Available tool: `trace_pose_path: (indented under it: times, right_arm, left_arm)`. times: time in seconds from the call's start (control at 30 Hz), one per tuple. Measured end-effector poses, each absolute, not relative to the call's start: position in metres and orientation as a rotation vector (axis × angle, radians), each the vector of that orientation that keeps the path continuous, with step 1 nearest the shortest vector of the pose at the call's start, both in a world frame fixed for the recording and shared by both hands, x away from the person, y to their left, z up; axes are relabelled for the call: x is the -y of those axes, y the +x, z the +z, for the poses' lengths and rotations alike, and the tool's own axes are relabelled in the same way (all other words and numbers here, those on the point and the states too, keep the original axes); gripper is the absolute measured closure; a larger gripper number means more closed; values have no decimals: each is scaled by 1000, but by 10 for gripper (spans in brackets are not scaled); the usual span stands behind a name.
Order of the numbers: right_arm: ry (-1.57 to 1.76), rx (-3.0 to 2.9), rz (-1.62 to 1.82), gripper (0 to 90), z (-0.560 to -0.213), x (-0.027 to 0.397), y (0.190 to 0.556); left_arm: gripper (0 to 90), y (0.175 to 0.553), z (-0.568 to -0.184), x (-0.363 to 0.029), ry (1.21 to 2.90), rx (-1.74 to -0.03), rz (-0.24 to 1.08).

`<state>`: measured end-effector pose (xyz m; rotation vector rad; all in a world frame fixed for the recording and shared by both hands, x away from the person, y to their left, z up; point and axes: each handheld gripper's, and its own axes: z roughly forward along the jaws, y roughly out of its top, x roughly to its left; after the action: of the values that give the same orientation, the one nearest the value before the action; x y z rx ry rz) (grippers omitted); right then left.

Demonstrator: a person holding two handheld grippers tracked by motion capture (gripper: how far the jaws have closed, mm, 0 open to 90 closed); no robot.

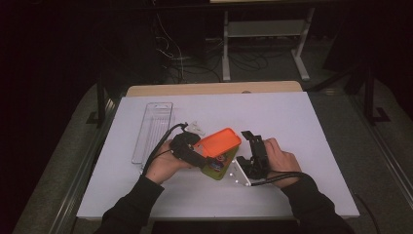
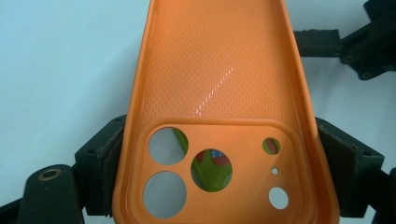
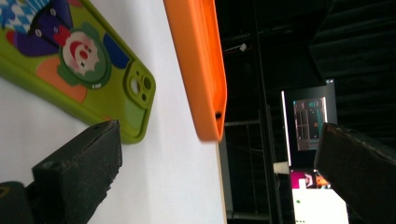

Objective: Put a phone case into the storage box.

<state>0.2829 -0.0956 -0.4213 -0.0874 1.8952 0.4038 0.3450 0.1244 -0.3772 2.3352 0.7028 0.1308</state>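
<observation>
An orange phone case (image 1: 220, 141) hangs tilted above the white table, and my left gripper (image 1: 204, 155) is shut on its camera-hole end. In the left gripper view the case (image 2: 219, 84) runs away from me, with both pads (image 2: 112, 158) pressed on its side edges. Beneath it lies a green phone case (image 1: 216, 166) with a clown picture (image 3: 79, 56), also visible through the camera holes. My right gripper (image 1: 249, 144) stands open just right of the orange case. Its jaws are wide apart, and the orange case's end (image 3: 205, 93) lies ahead of them, untouched.
A clear plastic tray (image 1: 153, 129) lies at the table's left. A small clear piece (image 1: 197, 127) sits just behind my left hand. The white table sheet (image 1: 292, 117) has bare room at the right and front. A wooden edge (image 1: 214, 88) runs along the back.
</observation>
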Motion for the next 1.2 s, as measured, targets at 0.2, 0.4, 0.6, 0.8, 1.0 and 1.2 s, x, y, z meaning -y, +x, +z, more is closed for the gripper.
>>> trace_pose_path:
  times: [0.2,0.4,0.6,0.8,1.0,1.2]
  right_arm:
    - [-150,-1851,384,66,-420,87,283]
    - [-185,-1828,373,138,-423,78,282]
    - [-195,-1841,359,285,-425,74,283]
    - [-189,-1821,381,409,-429,72,281]
    - [-202,-1814,381,558,-432,72,280]
    - [-226,-1814,366,659,-433,71,279]
  left_arm:
    - [162,344,-379,-122,2327,-709,123]
    - [162,344,-379,-121,2334,-695,120]
    - [162,344,-379,-121,2354,-674,118]
    - [162,343,-379,-122,2353,-657,112]
    - [162,343,-378,-121,2355,-647,106]
    - [162,343,-379,-120,2373,-623,107]
